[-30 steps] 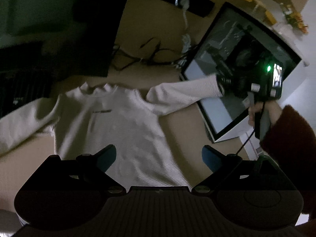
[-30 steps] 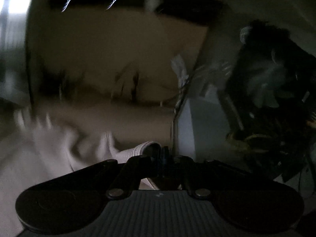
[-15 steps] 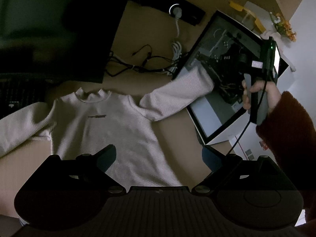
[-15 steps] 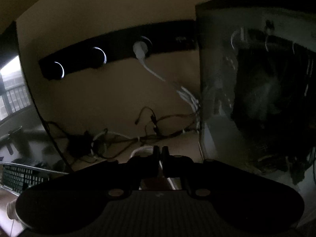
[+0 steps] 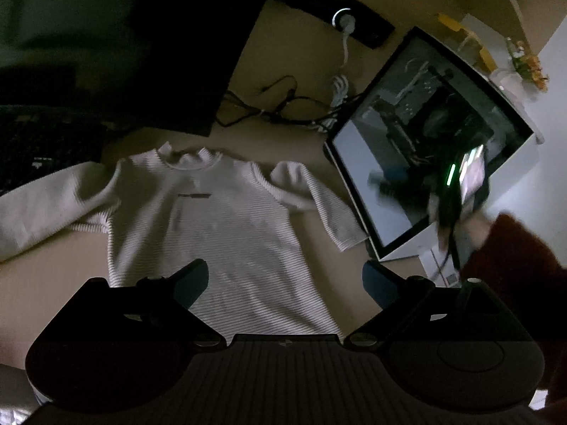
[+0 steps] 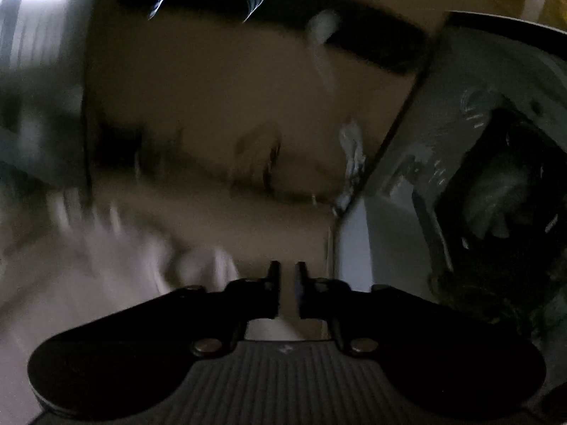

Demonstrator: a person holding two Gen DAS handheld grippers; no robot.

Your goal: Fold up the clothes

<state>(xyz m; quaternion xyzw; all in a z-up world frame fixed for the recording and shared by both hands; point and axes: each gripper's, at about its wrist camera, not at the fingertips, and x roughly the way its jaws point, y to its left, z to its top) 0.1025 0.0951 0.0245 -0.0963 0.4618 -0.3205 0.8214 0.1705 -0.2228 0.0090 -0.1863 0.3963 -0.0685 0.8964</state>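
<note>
A cream ribbed sweater (image 5: 212,219) lies flat on the tan table, collar at the far side. Its right sleeve (image 5: 319,205) lies bent beside the body, free of any grip. Its left sleeve (image 5: 42,205) stretches out to the left. My left gripper (image 5: 283,276) is open and empty, hovering above the sweater's hem. My right gripper (image 6: 286,283) has its fingers slightly apart and holds nothing; the blurred sweater (image 6: 106,265) lies to its lower left. In the left wrist view the right gripper (image 5: 457,184) is a blur over the PC case.
A glass-sided PC case (image 5: 425,148) stands at the right, close to the right sleeve; it also shows in the right wrist view (image 6: 460,177). A dark monitor (image 5: 170,42), a keyboard (image 5: 39,138), tangled cables (image 5: 283,106) and a black power strip (image 5: 336,17) occupy the far side.
My right gripper has let go of the right sleeve's cuff and opened slightly. The sleeve has dropped from stretched out towards the PC case to lying bent beside the body.
</note>
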